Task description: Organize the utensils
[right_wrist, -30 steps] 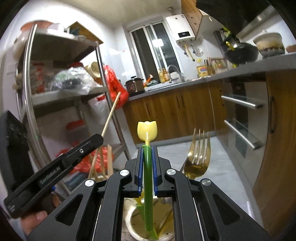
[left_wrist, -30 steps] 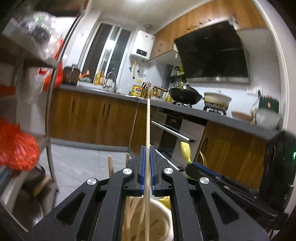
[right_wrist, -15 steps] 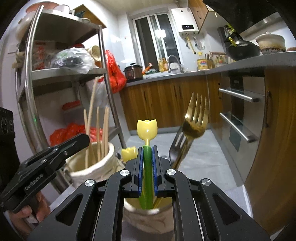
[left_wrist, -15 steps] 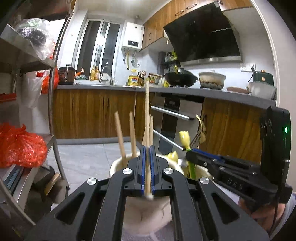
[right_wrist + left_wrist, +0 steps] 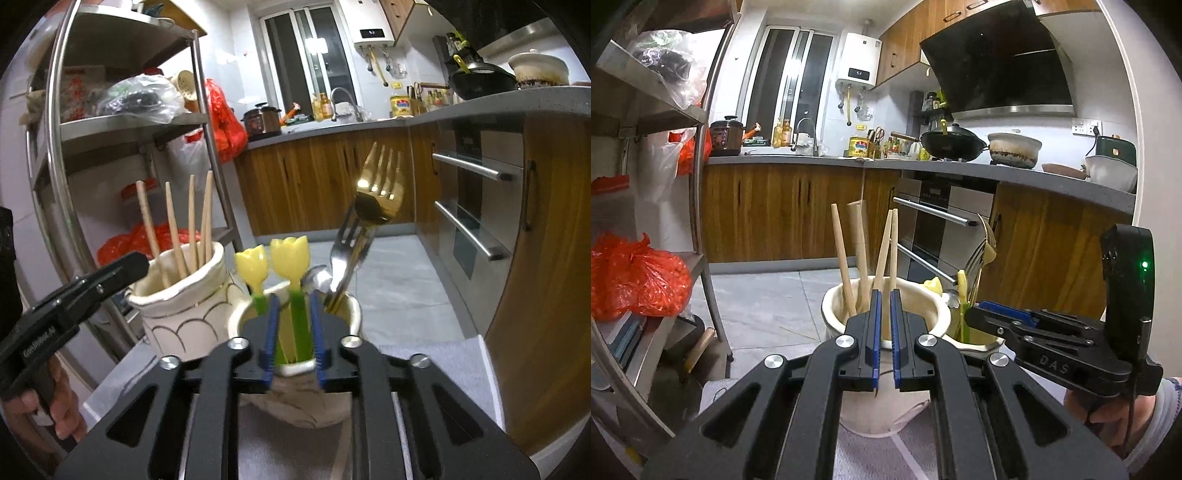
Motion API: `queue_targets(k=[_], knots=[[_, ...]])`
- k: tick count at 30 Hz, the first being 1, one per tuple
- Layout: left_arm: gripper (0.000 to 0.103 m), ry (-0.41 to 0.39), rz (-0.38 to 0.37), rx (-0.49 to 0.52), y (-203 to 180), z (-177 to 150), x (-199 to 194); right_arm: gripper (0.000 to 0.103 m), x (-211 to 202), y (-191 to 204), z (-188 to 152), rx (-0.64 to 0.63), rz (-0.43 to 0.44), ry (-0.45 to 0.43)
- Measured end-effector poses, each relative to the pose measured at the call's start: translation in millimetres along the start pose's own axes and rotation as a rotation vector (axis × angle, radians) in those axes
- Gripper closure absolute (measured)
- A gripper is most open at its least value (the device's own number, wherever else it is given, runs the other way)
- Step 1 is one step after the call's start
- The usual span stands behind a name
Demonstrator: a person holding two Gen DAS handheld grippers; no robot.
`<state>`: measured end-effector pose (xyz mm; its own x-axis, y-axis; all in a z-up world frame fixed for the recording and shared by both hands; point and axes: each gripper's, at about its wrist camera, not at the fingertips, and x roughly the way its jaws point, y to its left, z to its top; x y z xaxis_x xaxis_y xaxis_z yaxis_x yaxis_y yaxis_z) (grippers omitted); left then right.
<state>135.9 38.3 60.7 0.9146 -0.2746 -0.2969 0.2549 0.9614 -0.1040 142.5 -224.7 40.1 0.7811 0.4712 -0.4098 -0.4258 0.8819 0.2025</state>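
The right gripper (image 5: 291, 334) is spreading its fingers around the green-stemmed yellow tulip-topped plastic utensil (image 5: 291, 273), which stands in the near cream ceramic cup (image 5: 351, 314) beside a gold metal fork (image 5: 376, 192). Light, stiff and slick, it is best pinched mid-stem. The left gripper (image 5: 883, 325) shows its fingers slightly apart and empty over the wooden chopsticks (image 5: 862, 251).

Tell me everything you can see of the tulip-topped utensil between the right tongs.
The tulip-topped utensil looks plastic: yellow tulip end, green stem. It stands nearly upright, tulip up, in the cream cup, lower end hidden. A matching utensil stands just left of it. The right tongs are opening; the stem sits between the pads with gaps on both sides.
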Motion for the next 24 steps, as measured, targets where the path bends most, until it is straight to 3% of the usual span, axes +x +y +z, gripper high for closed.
queue_targets(k=[8, 16, 17, 19, 24], knots=[[0.098, 0.043, 0.019, 0.047, -12, -4, -27, 0.075, -43, -3, -20, -0.020, -0.021, 0.029], [0.095, 0.113, 0.054, 0.065, -16, -36, -52, 0.075, -72, 3, -47, -0.092, -0.056, 0.078], [0.092, 0.119, 0.057, 0.067, -16, -40, -54, 0.073, -74, 5, -49, -0.105, -0.062, 0.075], [0.068, 0.127, 0.066, 0.058, -14, -47, -57, 0.067, -78, 9, -53, -0.124, -0.068, 0.067], [0.047, 0.115, 0.097, 0.085, -16, -54, -61, 0.050, -84, 13, -57, -0.146, -0.073, 0.047]])
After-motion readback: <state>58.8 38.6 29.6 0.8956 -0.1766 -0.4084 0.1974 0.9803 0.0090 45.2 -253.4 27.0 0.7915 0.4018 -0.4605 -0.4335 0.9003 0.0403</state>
